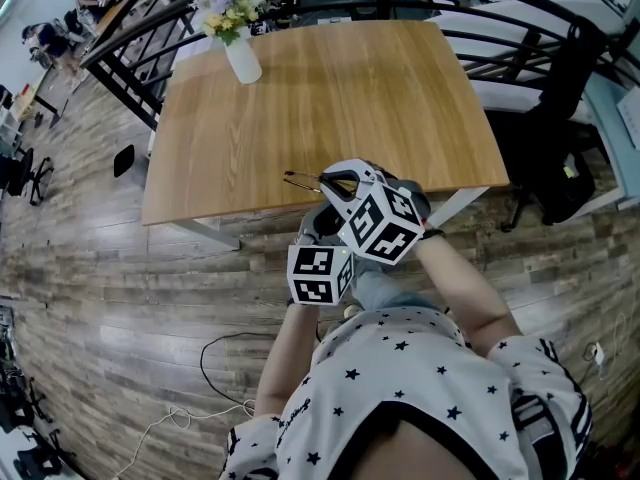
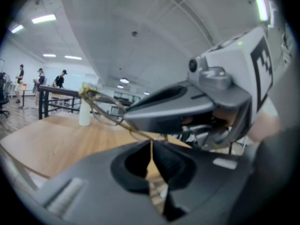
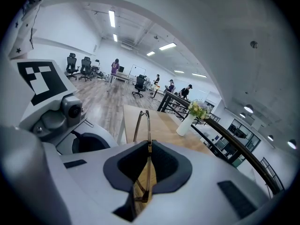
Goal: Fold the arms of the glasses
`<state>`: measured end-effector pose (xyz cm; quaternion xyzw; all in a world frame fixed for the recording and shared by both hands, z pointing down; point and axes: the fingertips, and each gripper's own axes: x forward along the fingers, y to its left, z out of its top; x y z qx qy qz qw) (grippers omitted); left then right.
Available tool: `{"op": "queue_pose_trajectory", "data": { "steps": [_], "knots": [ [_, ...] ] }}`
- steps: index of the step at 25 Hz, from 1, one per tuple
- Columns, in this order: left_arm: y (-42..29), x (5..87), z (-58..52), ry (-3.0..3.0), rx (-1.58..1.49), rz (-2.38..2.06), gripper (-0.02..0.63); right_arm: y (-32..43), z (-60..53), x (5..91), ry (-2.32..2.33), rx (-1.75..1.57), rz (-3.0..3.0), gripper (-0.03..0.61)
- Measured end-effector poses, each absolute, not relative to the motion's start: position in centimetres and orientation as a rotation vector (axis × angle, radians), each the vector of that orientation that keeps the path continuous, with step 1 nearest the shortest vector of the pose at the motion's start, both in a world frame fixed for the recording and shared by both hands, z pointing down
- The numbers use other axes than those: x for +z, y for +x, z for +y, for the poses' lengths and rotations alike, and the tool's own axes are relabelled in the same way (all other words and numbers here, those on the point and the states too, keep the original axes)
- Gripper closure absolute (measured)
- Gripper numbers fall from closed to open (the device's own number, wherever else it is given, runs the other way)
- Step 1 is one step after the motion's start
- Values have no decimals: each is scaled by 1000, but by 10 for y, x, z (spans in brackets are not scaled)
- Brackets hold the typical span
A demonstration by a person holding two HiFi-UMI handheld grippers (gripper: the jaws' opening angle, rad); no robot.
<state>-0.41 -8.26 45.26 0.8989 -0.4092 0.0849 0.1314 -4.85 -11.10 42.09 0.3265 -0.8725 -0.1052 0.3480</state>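
Note:
A thin gold-wire pair of glasses [image 1: 303,180] hangs in the air over the front edge of the wooden table [image 1: 330,98]. My right gripper [image 3: 149,146] is shut on the glasses [image 3: 141,125], which stick out edge-on beyond its jaws. My left gripper [image 2: 151,143] is shut on a thin gold arm of the glasses [image 2: 105,109], whose frame runs off to the upper left. In the head view the two grippers sit close together, the right gripper [image 1: 340,184] above and the left gripper's marker cube [image 1: 320,274] below it; the left jaws are hidden there.
A white vase of flowers [image 1: 238,40] stands at the table's far left corner. A black railing [image 1: 150,8] runs behind the table. A dark chair [image 1: 560,138] is at the right. Cables [image 1: 215,368] lie on the wooden floor.

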Motion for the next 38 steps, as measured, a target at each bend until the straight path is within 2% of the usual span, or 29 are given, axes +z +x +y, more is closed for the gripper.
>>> {"op": "queue_pose_trajectory", "data": {
  "steps": [19,38],
  "knots": [
    [-27,465,-75,2534,237,-1232,594,-11,-136,414,955,-273,-2228,558],
    [-25,495,-50,2533,361,-1141,503,5,-149,382,1012,-345,-2218,557]
  ]
}}
